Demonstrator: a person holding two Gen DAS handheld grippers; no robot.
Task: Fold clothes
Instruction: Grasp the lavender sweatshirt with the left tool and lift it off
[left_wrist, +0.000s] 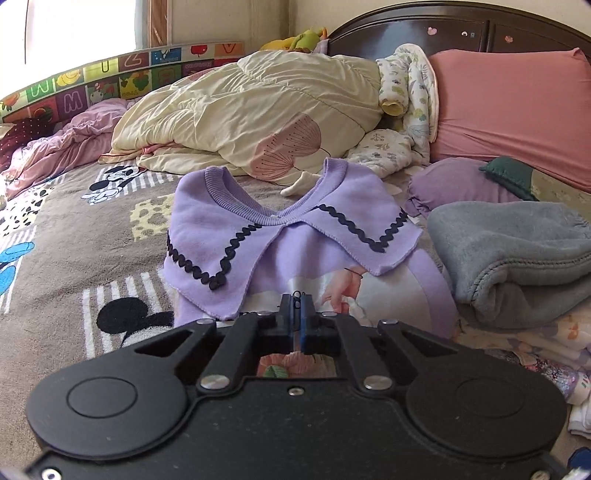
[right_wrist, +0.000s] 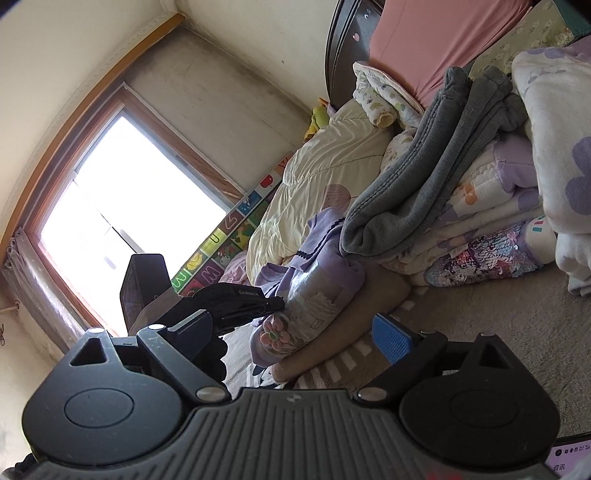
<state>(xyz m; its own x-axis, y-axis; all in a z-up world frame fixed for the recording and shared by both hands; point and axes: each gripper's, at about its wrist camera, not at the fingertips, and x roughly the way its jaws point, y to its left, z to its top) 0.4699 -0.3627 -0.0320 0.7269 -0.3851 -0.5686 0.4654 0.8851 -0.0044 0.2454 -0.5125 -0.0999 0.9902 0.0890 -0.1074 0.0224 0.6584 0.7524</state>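
A purple sweater (left_wrist: 207, 229) with a wide collar trimmed in black lies face up on the cartoon-print bed cover (left_wrist: 74, 229). My left gripper (left_wrist: 297, 299) is shut over the printed picture on its front, and the fabric looks pinched at the tips. Below the fingers shows the flower-print hem. In the right wrist view the sweater (right_wrist: 325, 273) bunches up where the left gripper (right_wrist: 279, 304) meets it. My right gripper (right_wrist: 291, 332) is open near the hem end, with one blue pad (right_wrist: 391, 339) in sight and nothing between its fingers.
A folded grey blanket (left_wrist: 509, 251) sits right of the sweater on a stack of folded clothes (right_wrist: 480, 229). Behind lie a cream quilt (left_wrist: 240, 110), a pink pillow (left_wrist: 517, 110) and the dark headboard (left_wrist: 461, 33). An alphabet bumper (left_wrist: 92, 85) lines the far side below the window (right_wrist: 122, 206).
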